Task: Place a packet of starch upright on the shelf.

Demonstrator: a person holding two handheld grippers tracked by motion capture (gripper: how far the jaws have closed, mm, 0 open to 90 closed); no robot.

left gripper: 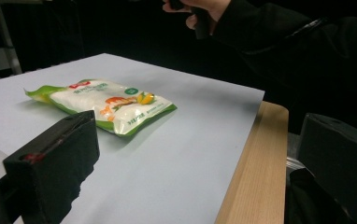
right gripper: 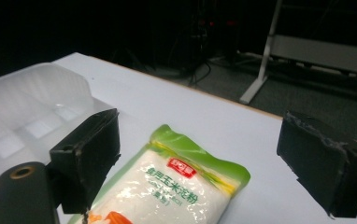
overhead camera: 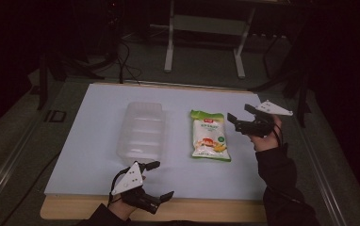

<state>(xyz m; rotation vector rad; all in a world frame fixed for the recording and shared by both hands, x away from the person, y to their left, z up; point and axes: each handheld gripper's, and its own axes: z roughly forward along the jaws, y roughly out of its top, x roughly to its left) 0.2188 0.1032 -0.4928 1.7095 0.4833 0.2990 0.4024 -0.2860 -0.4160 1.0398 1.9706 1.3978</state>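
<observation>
Packet (right gripper: 176, 196) below right gripper's (right gripper: 197, 161) parted jaws

The packet (overhead camera: 210, 135) is white with green edges, a red label and orange-yellow pictures. The tray (overhead camera: 140, 130) is clear. The counter (overhead camera: 93, 141) is pale blue-white, wood-edged.

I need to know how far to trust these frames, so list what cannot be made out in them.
- Small print on the green-and-white snack bag: too small in the high view, blurred in the left gripper view.
- Bag's lower end: cut off by the bottom edge in the right gripper view, partly behind a black jaw.
- Clear plastic tray: its contents, if any, unreadable through glare.
- Room beyond the white table: too dark.
</observation>
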